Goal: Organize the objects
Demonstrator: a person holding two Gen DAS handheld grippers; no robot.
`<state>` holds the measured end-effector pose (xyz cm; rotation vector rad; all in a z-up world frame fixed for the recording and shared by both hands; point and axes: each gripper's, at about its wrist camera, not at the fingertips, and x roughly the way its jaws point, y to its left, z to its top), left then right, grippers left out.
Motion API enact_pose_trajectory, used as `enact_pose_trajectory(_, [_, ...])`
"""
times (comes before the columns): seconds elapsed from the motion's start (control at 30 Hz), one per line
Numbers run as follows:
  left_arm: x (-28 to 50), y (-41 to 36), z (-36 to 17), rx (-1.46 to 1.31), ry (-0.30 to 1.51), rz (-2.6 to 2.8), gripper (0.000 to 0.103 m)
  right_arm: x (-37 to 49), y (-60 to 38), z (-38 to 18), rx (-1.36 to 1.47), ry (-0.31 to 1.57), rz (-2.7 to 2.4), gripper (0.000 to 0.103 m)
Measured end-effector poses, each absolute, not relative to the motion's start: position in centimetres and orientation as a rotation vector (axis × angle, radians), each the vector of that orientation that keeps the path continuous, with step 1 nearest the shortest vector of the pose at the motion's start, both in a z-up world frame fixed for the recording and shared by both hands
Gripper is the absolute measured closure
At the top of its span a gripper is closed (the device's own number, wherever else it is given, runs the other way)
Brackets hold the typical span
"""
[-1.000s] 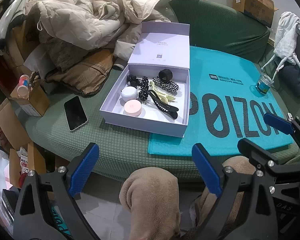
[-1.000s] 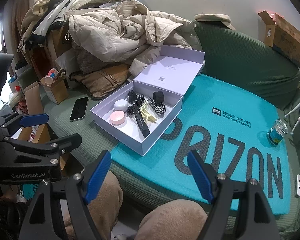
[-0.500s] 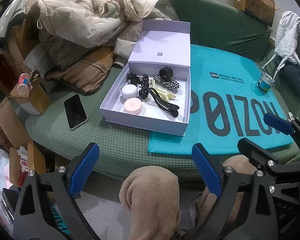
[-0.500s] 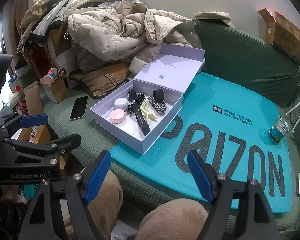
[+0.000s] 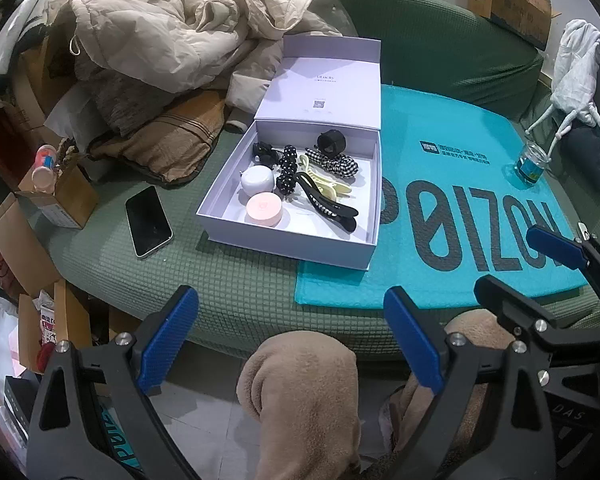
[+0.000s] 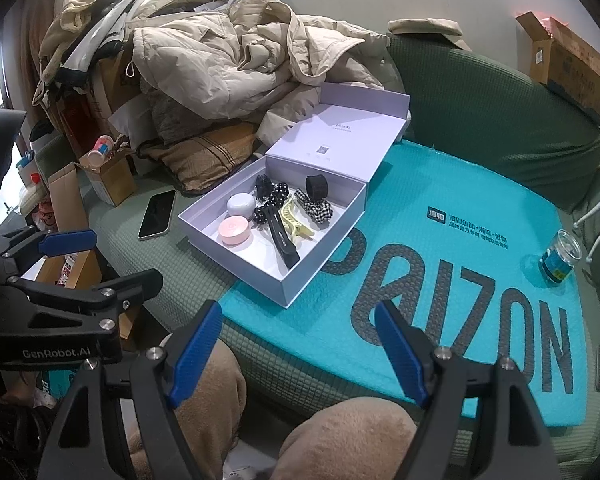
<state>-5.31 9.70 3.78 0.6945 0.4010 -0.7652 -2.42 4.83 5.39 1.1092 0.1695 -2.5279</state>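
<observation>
A: Anything moved since a second ago?

B: Nothing; both tongs hang where they were, over the person's knees at the sofa's edge.

A: Their state?

B: The left tongs (image 5: 292, 340) are released, nothing between the blue pads. The right tongs (image 6: 300, 344) likewise gape empty.

A: And the things to organize?

B: Ahead of both tongs, well apart, the open white box (image 5: 288, 246) sits on the green sofa (image 5: 228, 280), holding a pink round case (image 5: 264, 210), a white round case (image 5: 257, 180), a black hair clip (image 5: 328, 206) and a checked scrunchie (image 5: 336, 164). A phone (image 5: 148, 220) lies left of the box, and a teal mat (image 6: 440, 280) lies under the box's right edge.
</observation>
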Motion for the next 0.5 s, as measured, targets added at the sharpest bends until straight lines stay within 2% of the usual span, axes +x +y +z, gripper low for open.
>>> enact_pose_trajectory(0.5, [-4.9,8.2,3.2,0.696,0.425,-0.768,0.009,-3.3,4.7,4.5,1.127,0.152,-2.518,0.023])
